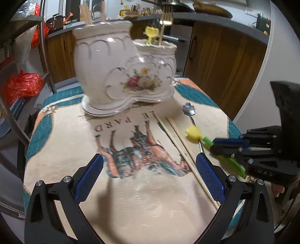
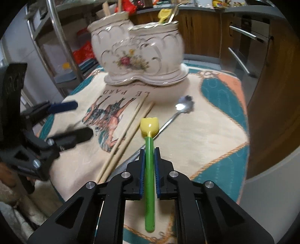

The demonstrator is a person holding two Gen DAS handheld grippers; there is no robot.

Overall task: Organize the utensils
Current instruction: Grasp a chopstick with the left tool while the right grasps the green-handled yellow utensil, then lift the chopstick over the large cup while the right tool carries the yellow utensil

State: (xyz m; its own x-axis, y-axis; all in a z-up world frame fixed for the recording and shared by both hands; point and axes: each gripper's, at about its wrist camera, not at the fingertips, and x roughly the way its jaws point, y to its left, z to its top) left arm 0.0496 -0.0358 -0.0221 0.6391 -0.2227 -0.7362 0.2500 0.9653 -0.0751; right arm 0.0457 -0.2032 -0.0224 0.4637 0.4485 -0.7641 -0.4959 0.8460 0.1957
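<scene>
Utensils are lying across a round table covered by a printed cloth (image 2: 196,135), with some already standing in the ceramic holder (image 2: 138,54) at the far side. Going from the left in the right wrist view, the left gripper (image 2: 75,120) is hovering above the cloth with its blue-padded fingers spread wide and gripping nothing. Just right of it, a pair of wooden chopsticks (image 2: 127,135) is lying diagonally on the cloth, side by side. Next, the right gripper (image 2: 149,152) is clamping its pads tight on the green handle of a tulip-shaped spoon (image 2: 149,125), whose yellow head is pointing toward the holder. Farther right, a metal spoon with a flower-shaped bowl (image 2: 184,107) is resting on the cloth, its thin handle passing under the yellow head. In the holder, wooden chopsticks (image 2: 106,8) are sticking out of the taller left compartment, while another yellow tulip spoon (image 2: 164,15) and gold-coloured cutlery are standing in the lower right compartment.
</scene>
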